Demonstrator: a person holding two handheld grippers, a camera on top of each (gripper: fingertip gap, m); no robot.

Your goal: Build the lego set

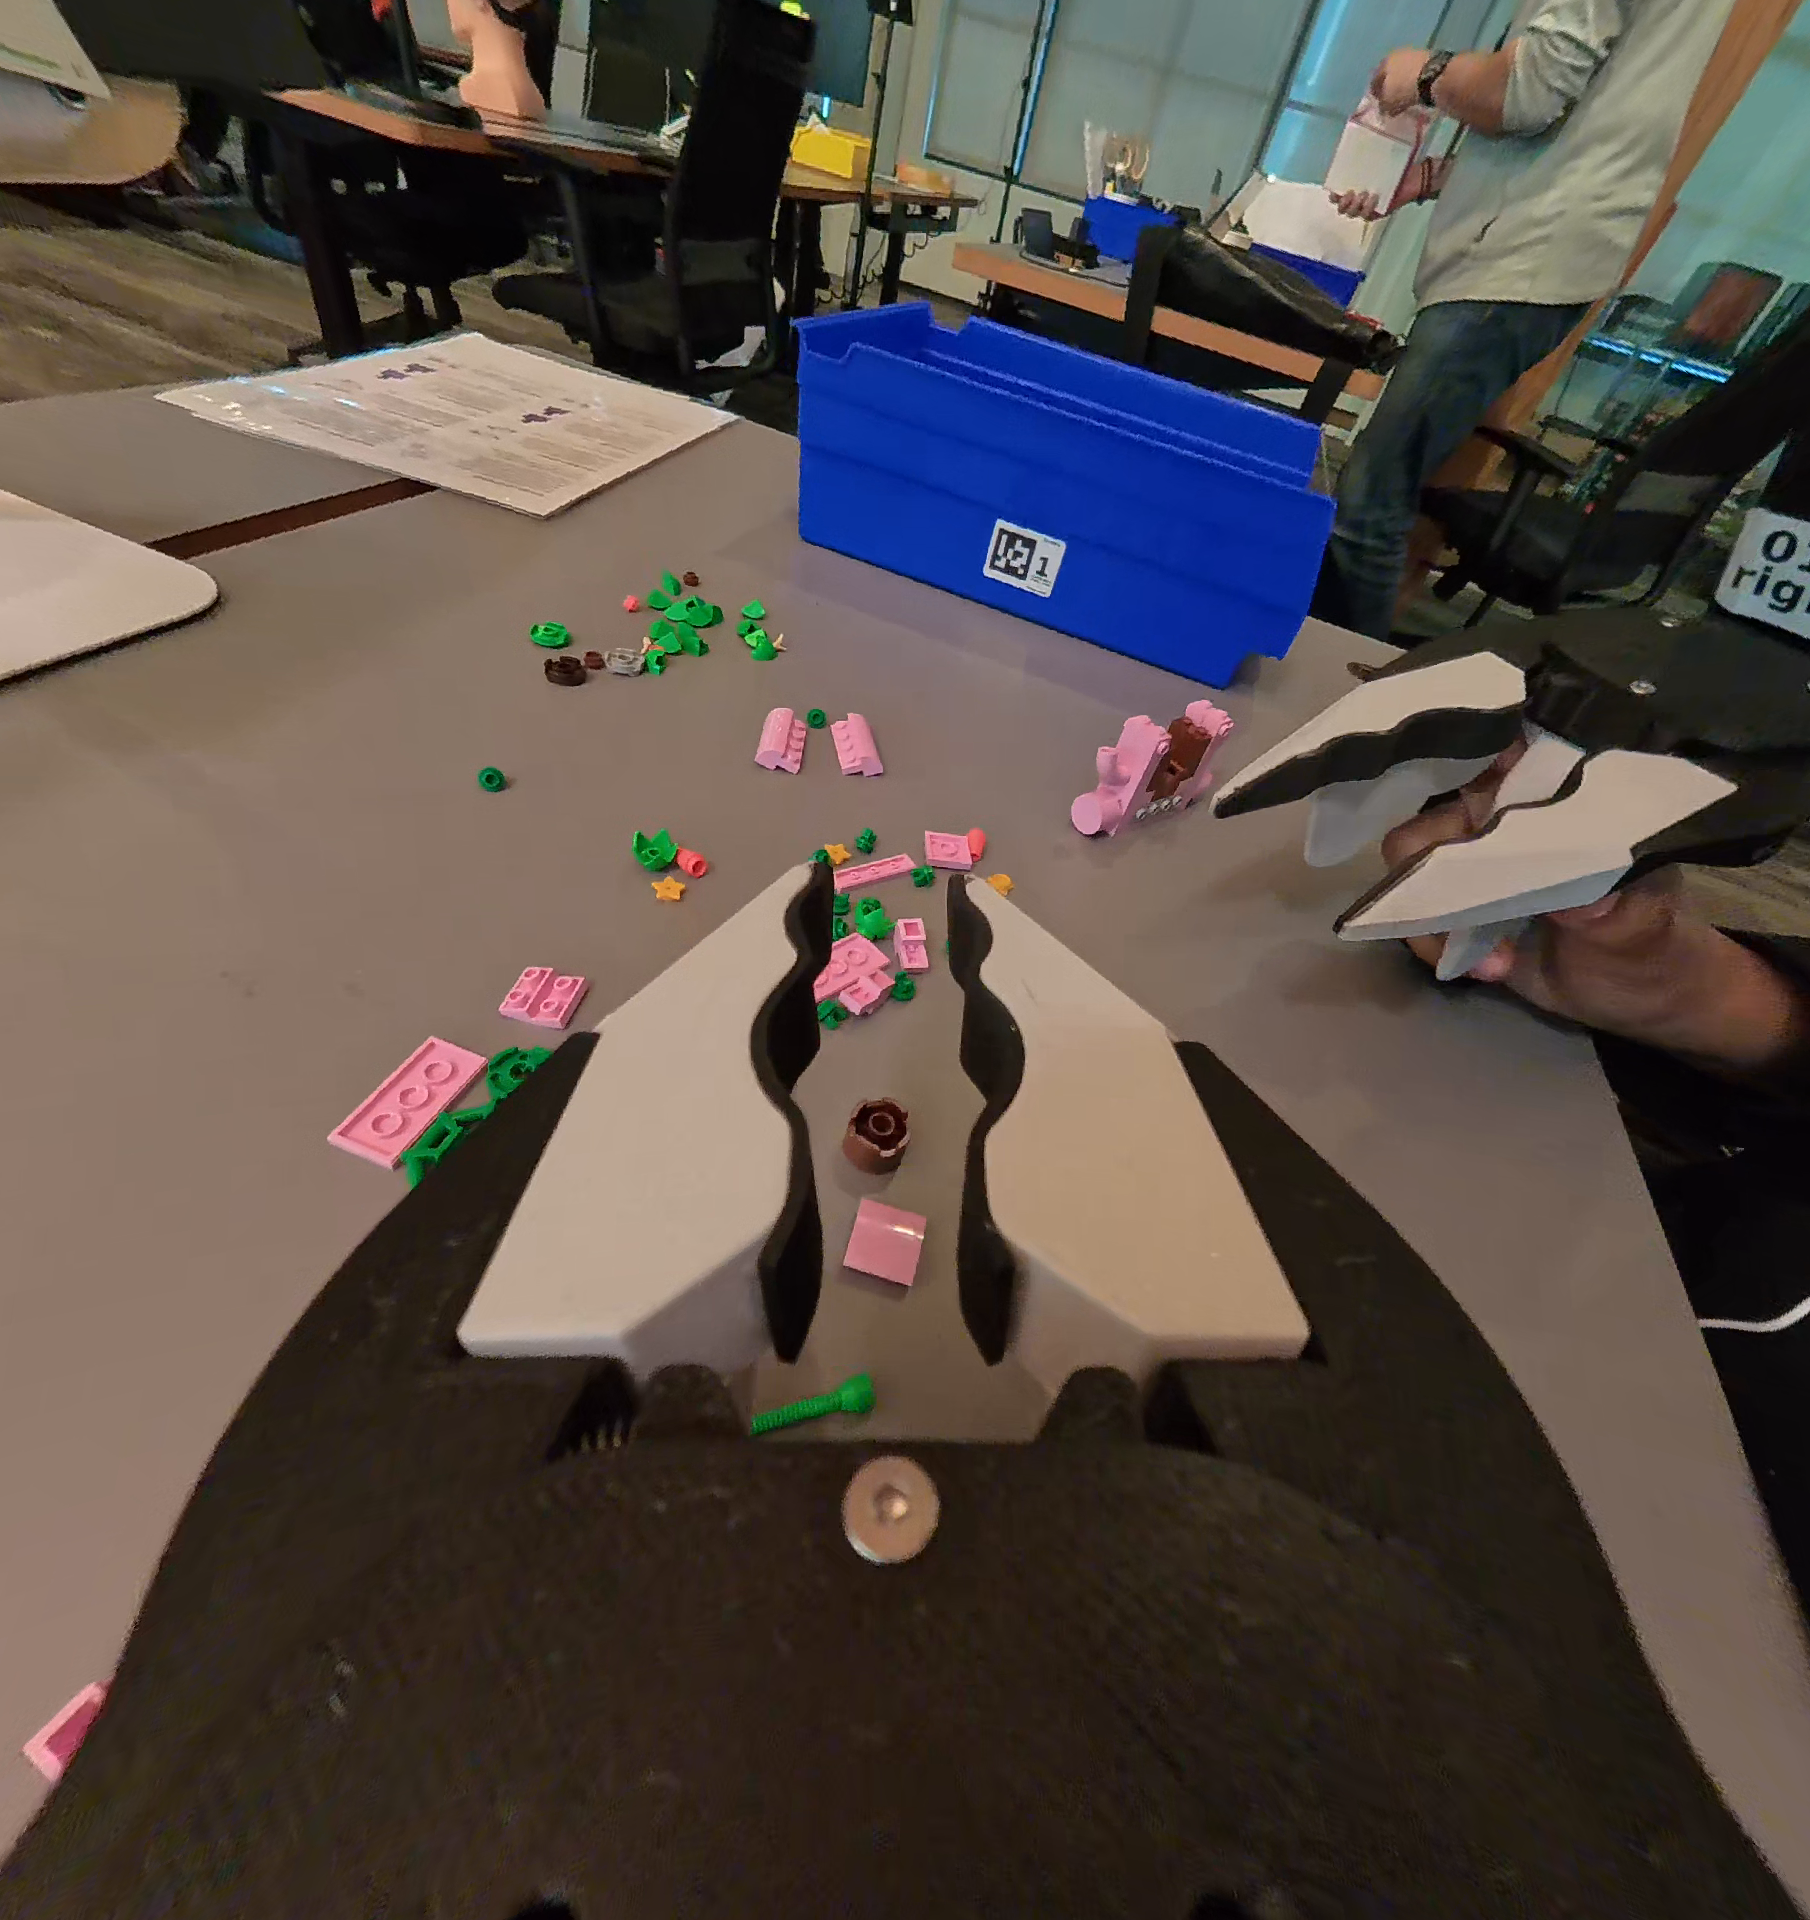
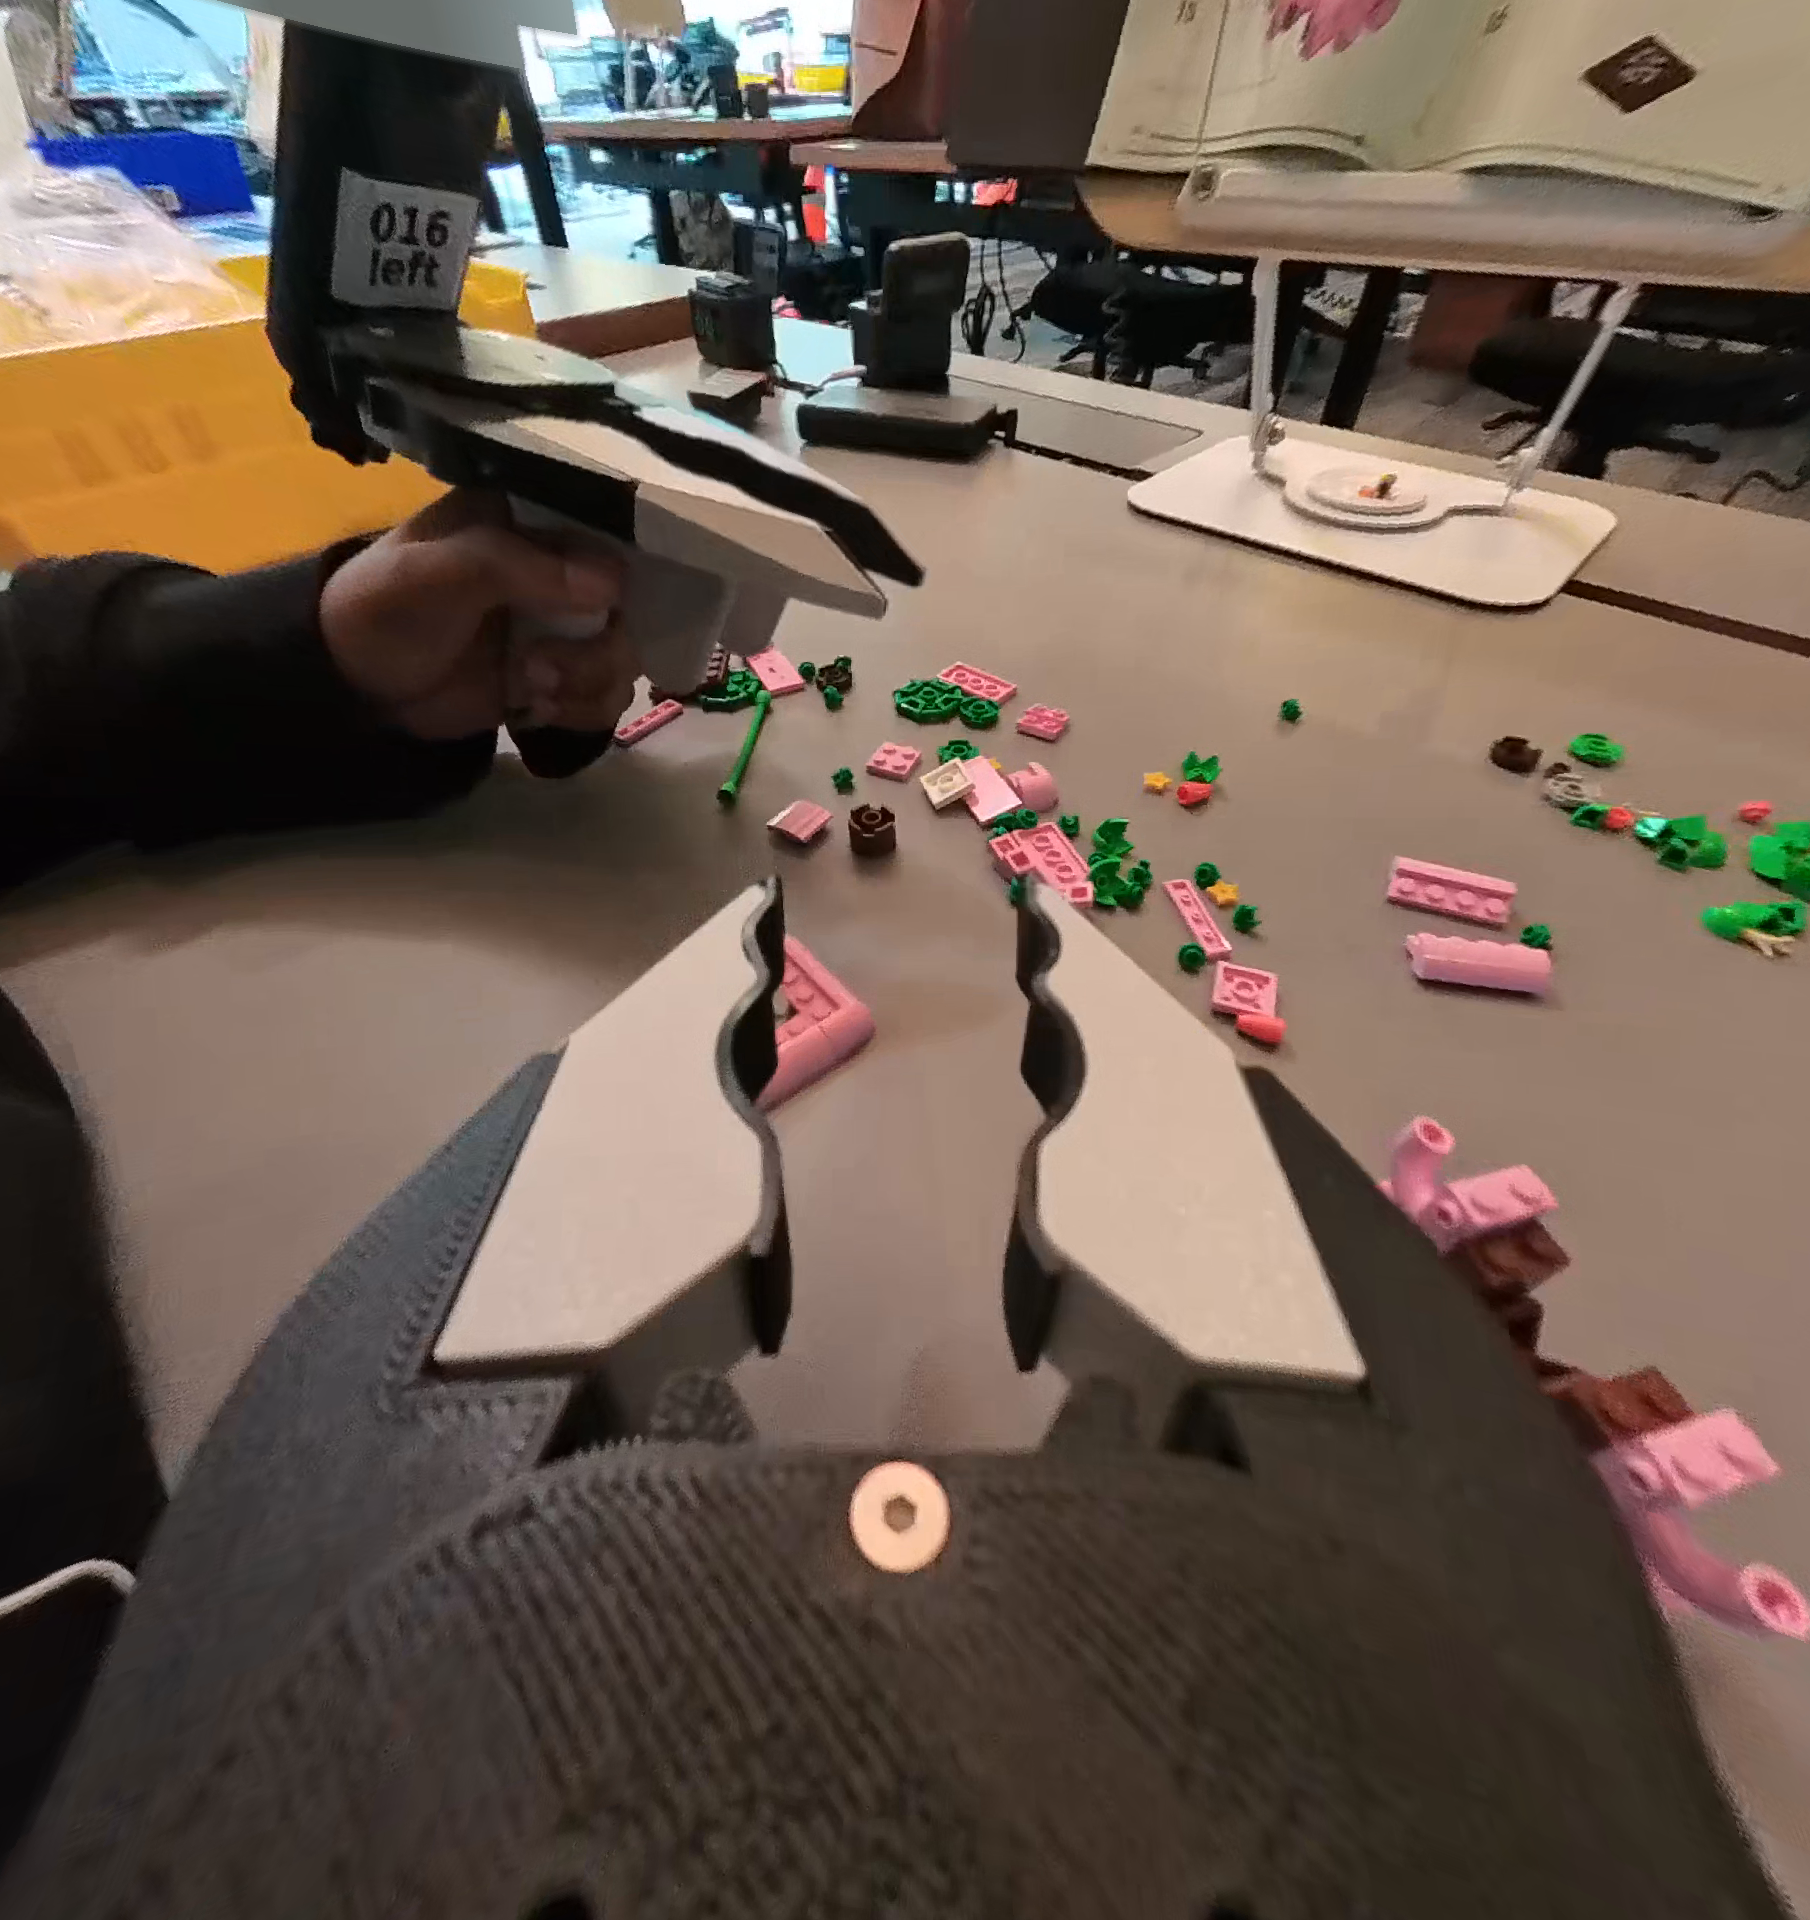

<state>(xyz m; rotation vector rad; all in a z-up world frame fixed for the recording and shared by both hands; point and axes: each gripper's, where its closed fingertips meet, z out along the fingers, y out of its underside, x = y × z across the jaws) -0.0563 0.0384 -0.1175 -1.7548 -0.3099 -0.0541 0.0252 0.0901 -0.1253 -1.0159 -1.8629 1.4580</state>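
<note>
Here we hold both tools above the wide grey table [image 1: 257,831], where loose plastic pieces lie scattered. The big blue plastic bin [image 1: 1057,488] stands at the far edge in the left wrist view, near a sheet of printed paper [image 1: 454,416]. Our left gripper [image 1: 885,883] hangs over the pieces with its grey fingers apart and nothing between them; seen through the gap, a small round brown stud brick [image 1: 877,1135] and a small pink curved tile [image 1: 885,1242] lie on the table, with a thin green stem piece [image 1: 816,1405] nearer the gripper's base. Our right gripper [image 2: 896,904] is likewise spread and empty, with a pink corner plate [image 2: 818,1013] on the table just beside its left finger. The partly built pink and brown lego assembly [image 1: 1155,769] rests on the table near the right gripper. Farther off lies a cluster of small green leaf pieces [image 1: 683,618]. Two pink rounded bricks [image 1: 818,740] lie side by side.
</note>
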